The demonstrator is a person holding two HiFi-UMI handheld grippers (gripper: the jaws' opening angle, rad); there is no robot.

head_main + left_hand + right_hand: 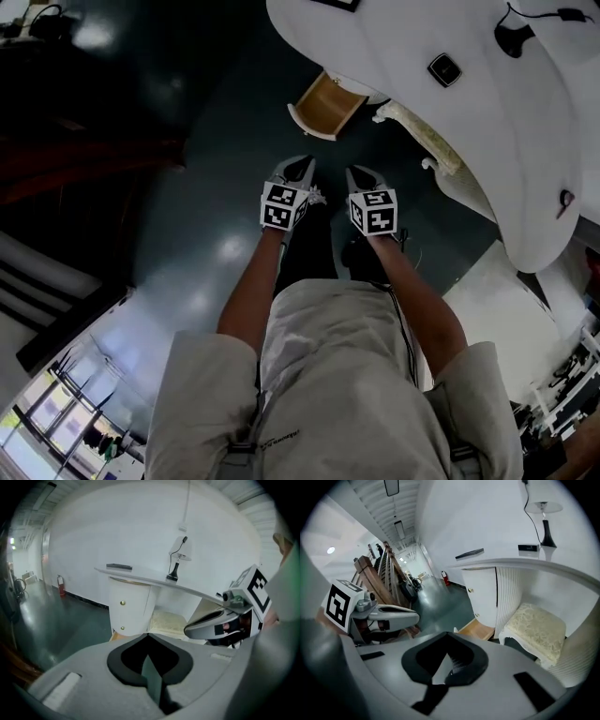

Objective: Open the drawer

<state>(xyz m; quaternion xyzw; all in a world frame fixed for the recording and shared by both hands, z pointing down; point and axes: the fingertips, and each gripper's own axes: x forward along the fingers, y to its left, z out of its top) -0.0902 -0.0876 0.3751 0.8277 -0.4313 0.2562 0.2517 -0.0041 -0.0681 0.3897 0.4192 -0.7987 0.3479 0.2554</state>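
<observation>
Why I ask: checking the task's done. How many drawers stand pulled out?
1: the bottom drawer of the white cabinet, pulled out near the floor beside the cushioned stool. The cabinet's far side is hidden.

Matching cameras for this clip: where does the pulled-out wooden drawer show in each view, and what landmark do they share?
Head view: the drawer sits top centre, its open wooden inside facing up.
Left gripper view: only a thin wooden sliver, left of centre, a little below the middle.
Right gripper view: just right of centre.
Shared landmark: the cream cushioned stool next to the drawer.
</observation>
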